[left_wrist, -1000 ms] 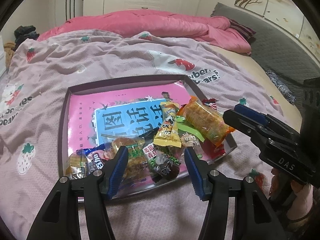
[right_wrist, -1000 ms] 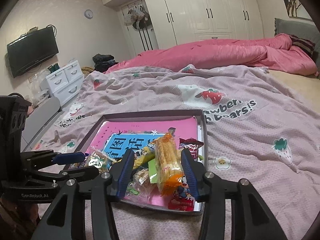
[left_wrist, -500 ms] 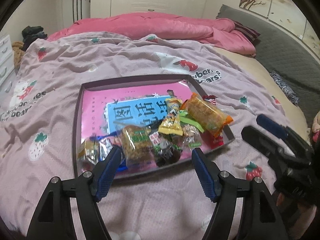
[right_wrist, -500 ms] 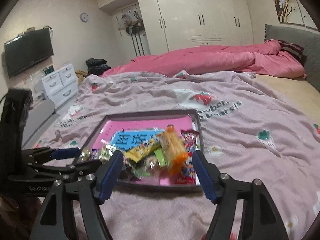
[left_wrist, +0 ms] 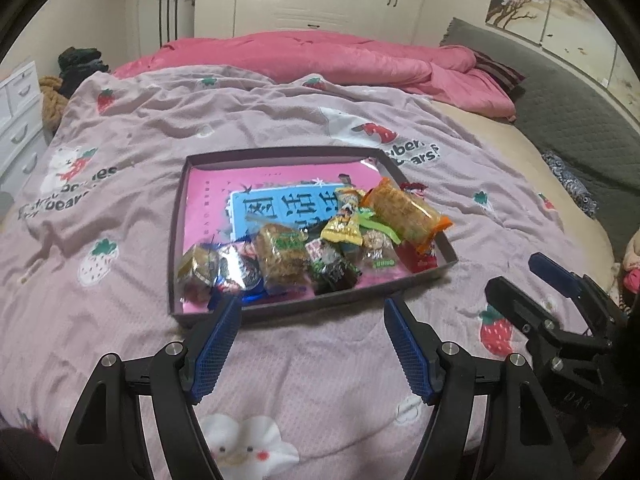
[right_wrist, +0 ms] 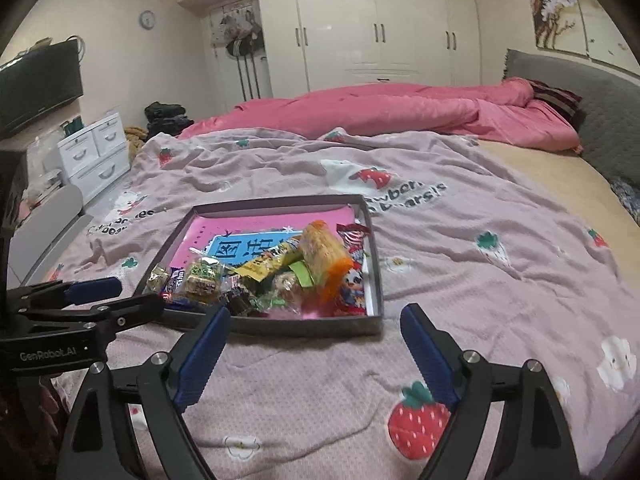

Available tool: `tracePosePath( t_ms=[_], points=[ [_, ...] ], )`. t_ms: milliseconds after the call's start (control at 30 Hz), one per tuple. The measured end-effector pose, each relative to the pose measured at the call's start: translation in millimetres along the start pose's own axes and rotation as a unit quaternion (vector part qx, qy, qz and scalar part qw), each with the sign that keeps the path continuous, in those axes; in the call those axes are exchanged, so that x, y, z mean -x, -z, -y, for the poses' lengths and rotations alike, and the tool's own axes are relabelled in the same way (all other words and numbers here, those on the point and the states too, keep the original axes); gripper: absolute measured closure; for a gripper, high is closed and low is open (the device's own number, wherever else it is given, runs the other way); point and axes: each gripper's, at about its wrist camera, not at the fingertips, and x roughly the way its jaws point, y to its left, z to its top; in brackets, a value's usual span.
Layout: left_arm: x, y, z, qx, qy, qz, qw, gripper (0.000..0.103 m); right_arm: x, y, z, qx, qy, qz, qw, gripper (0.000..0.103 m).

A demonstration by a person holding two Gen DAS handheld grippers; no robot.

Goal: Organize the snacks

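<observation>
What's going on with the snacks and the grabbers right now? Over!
Left gripper and right gripper open, jaws just widened, nothing between them. Snacks piled in the tray on the bedspread. Nothing in the way.

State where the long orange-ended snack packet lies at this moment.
In the left wrist view the orange-ended packet lies in the tray, at its right side, atop other snacks, beside the yellow packet.

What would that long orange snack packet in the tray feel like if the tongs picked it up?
The orange snack packet looks puffy and glossy, so it is probably light and a bit slippery. Its clear film suggests it would crinkle, and the crunchy-looking contents might crack under a hard squeeze. It lies propped on other snacks, so a nudge could slide it.
</observation>
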Motion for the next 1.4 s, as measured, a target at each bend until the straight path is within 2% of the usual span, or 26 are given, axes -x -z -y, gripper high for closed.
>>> tracePosePath(
  t_ms=[200, 567, 1400],
  points=[
    [11.3, 12.6, 1.1, 0.001, 0.001, -0.005, 1.0000, 0.028, 10.5, 8.7, 6.2, -0.019, 0.003, -0.011, 1.000, 0.015],
    [27.0, 24.3, 0.8, 0.004, -0.006, 0.000, 1.0000, 0.028, 21.4, 17.3, -7.2, 0.002, 0.002, -0.016, 1.000, 0.014],
    [29.9, 22.7, -0.8, 0.005, -0.018, 0.003, 0.9998, 0.027, 17.6, 19.7, -12.1, 0.010, 0.001, -0.024, 1.000, 0.013]
  ],
)
